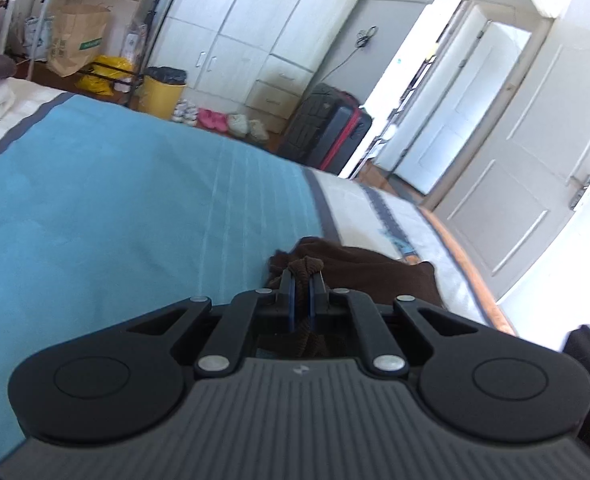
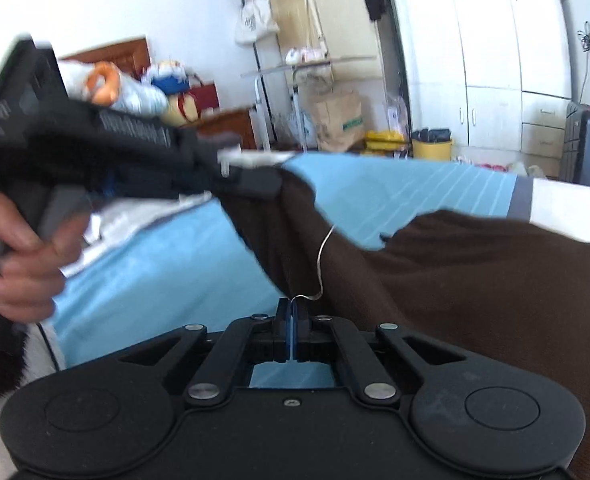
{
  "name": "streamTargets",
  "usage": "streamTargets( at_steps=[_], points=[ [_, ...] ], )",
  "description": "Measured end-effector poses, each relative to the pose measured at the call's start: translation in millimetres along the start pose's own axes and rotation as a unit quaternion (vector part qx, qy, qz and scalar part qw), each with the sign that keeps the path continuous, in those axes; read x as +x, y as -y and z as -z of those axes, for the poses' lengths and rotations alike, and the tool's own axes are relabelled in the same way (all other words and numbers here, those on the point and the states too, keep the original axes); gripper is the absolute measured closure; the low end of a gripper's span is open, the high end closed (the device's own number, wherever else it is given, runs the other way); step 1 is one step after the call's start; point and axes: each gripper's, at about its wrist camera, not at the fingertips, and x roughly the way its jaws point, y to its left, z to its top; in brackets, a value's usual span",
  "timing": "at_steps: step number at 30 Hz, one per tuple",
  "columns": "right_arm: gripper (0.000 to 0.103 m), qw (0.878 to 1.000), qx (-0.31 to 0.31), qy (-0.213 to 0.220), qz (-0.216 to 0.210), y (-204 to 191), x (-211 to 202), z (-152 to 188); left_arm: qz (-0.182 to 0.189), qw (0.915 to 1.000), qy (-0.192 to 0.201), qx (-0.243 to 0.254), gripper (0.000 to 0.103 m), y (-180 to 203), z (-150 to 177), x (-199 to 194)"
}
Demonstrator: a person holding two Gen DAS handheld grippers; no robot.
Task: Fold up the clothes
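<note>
Garment: brown corduroy garment (image 2: 475,280), soft and limp, draped over the blue bedspread (image 1: 115,200) at lower right of the right wrist view.
Left tool (image 1: 302,280): narrow, pinching a bunched brown fold, lower centre of the left wrist view.
Right tool (image 2: 291,308): closed on a thin pale thread (image 2: 322,264), not the cloth itself.
Handling: light, sags and creases freely; likely not slippery.
Hold: best taken at an edge or corner, both tools well apart.

No wording can be read anywhere. The brown paper bag (image 1: 77,38) standing left of the white wardrobe (image 1: 251,20) carries a green printed label (image 2: 353,122) and dark print, both too blurred to make out.
</note>
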Motion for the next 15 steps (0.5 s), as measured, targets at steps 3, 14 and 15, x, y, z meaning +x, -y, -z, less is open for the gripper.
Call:
streamTargets(
  at_steps=[3, 14, 15],
  points=[
    [0.102, 1.000, 0.025, 0.007, 0.003, 9.3, -16.8, -6.8, -0.033, 0.9993, -0.016, 0.005, 0.097, -2.4, 1.6, 5.7],
    [0.103, 0.996, 0.052, -0.014, 0.074, 36.5, -35.8, -21.8, -0.068, 0.9969, -0.040, 0.012, 0.097, -6.2, 4.6, 6.7],
    [0.103, 0.995, 0.052, -0.015, 0.082, 39.0, -36.4, -23.5, -0.068, 0.9968, -0.040, 0.014, 0.097, -5.9, 4.5, 6.8]
  ],
)
